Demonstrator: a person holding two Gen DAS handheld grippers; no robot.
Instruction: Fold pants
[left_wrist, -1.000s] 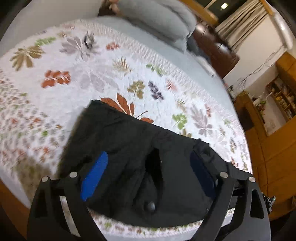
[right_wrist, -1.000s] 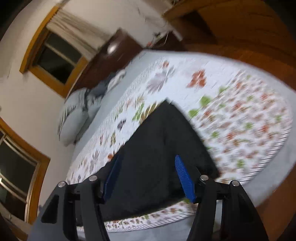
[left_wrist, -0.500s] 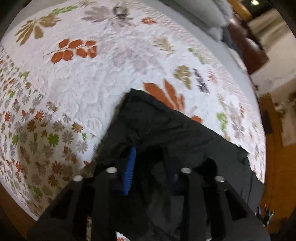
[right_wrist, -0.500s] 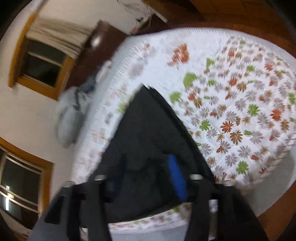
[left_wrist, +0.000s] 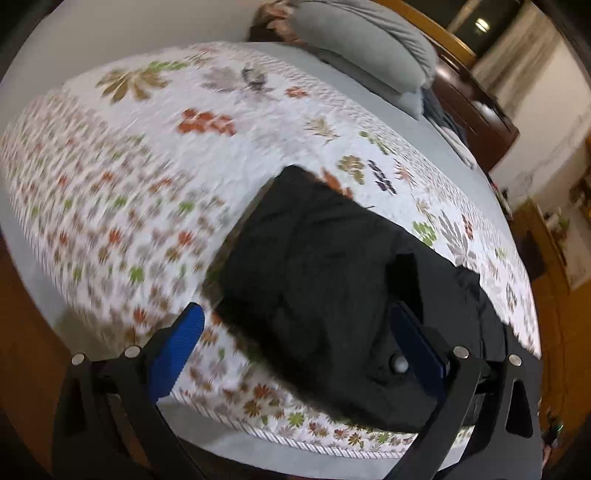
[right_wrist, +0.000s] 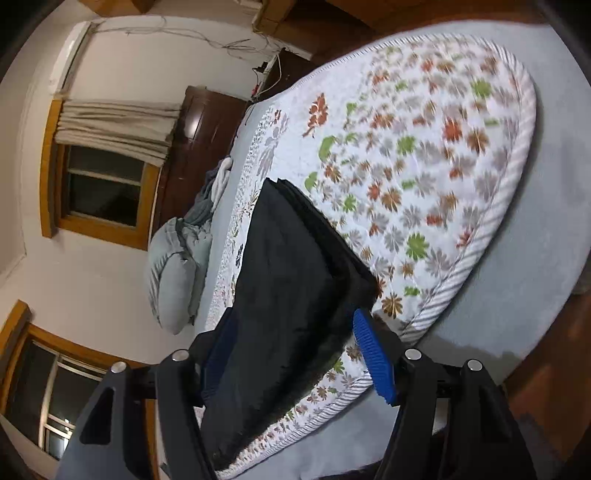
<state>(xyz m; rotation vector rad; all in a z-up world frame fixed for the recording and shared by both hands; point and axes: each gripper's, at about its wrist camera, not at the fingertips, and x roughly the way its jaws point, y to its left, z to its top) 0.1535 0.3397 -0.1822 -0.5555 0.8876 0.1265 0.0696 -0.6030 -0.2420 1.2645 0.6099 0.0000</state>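
Note:
The black pants (left_wrist: 332, 291) lie folded in a thick stack on the leaf-print quilt (left_wrist: 129, 184), close to the bed's near edge. A round button (left_wrist: 399, 363) shows at the waist end. My left gripper (left_wrist: 299, 354) is open, held above the near edge of the stack with its blue pads wide apart. In the right wrist view the pants (right_wrist: 288, 295) run away from me as a long layered stack. My right gripper (right_wrist: 295, 354) is open and straddles the near end without holding cloth.
Grey pillows (left_wrist: 365, 62) and a dark wooden headboard (left_wrist: 476, 107) stand at the far end of the bed. The quilt's striped border (right_wrist: 461, 273) and the grey sheet edge (right_wrist: 517, 258) lie to the right. A window with curtains (right_wrist: 110, 155) is on the wall.
Both grippers were narrow on the pants half a second ago; both now stand wide open and drawn back. The pants stay flat on the quilt.

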